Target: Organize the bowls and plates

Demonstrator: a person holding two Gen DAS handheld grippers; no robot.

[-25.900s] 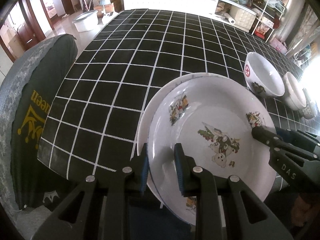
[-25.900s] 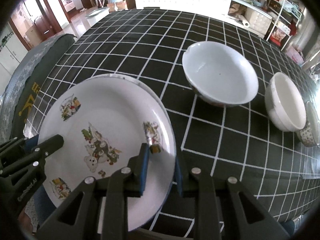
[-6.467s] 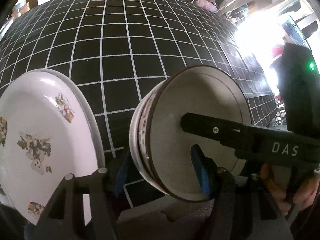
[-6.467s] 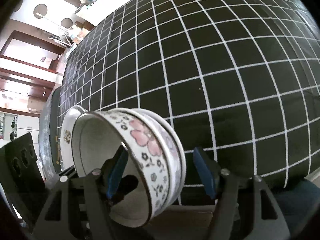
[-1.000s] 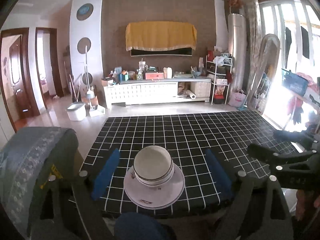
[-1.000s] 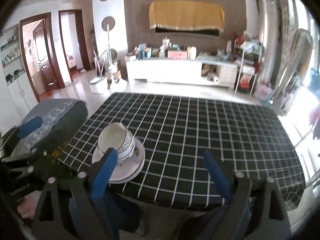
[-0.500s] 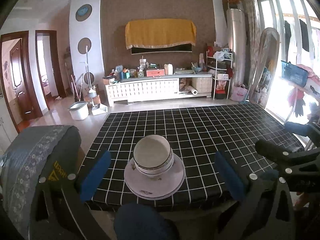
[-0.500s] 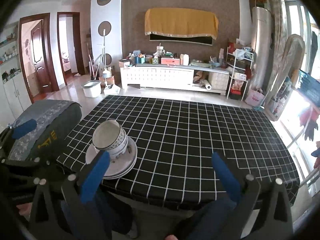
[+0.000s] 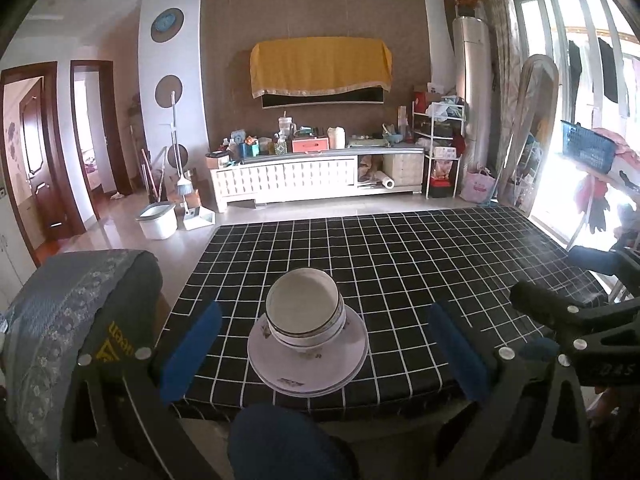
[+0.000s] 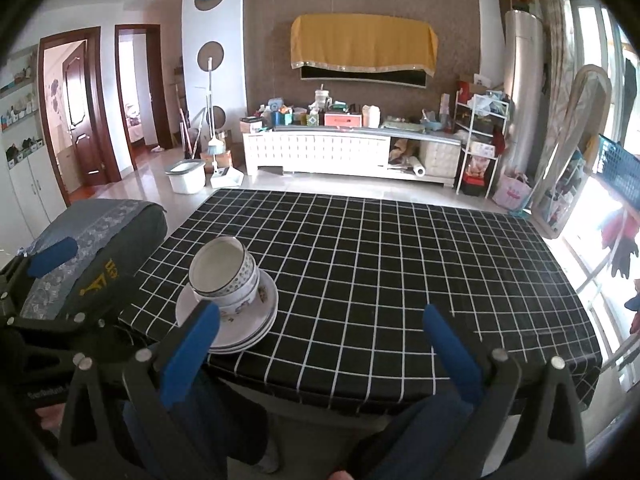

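A stack of nested bowls (image 9: 305, 309) sits on a stack of white cartoon plates (image 9: 308, 364) near the front edge of the black checked table (image 9: 420, 264). In the right wrist view the bowls (image 10: 222, 274) and plates (image 10: 240, 322) stand at the table's front left corner. My left gripper (image 9: 320, 350) is wide open and empty, held back from the table in front of the stack. My right gripper (image 10: 320, 344) is wide open and empty, back from the table's front edge. Each gripper shows at the edge of the other's view.
A chair with a grey patterned cover (image 9: 68, 320) stands left of the table. A white low cabinet (image 9: 316, 178) with clutter lines the far wall. A white bucket (image 9: 157, 221) and a mop are on the floor. A person's blue-clad knee (image 9: 288, 440) is below the table edge.
Both grippers have drawn back a little further and risen, with jaws spread slightly wider. The stacked bowls and plates have not moved.
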